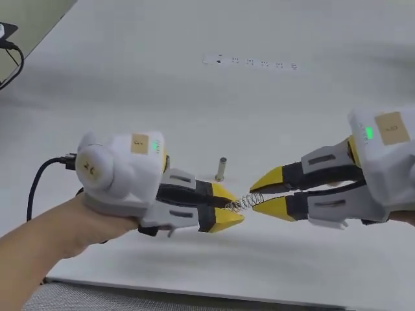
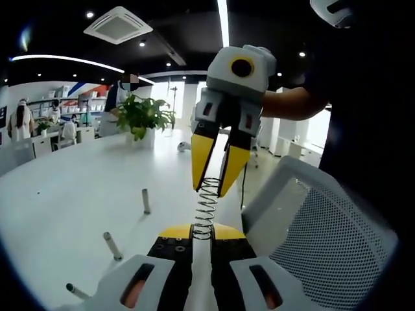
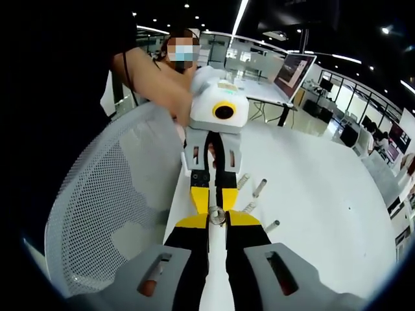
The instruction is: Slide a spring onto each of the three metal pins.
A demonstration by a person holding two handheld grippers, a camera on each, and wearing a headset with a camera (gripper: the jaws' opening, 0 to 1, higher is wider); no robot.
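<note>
A small coil spring hangs in the air, stretched between the two grippers above the near part of the white table. My left gripper is shut on one end of the spring. My right gripper faces it and closes on the other end, seen end-on in the right gripper view. Three metal pins stand on the table: one, a second and a third. One pin shows upright just behind the jaws. All three pins are bare.
A white power strip lies at the far side of the table. A black cable runs at the far left edge. A mesh chair back stands close beside the table edge. A potted plant stands further along the table.
</note>
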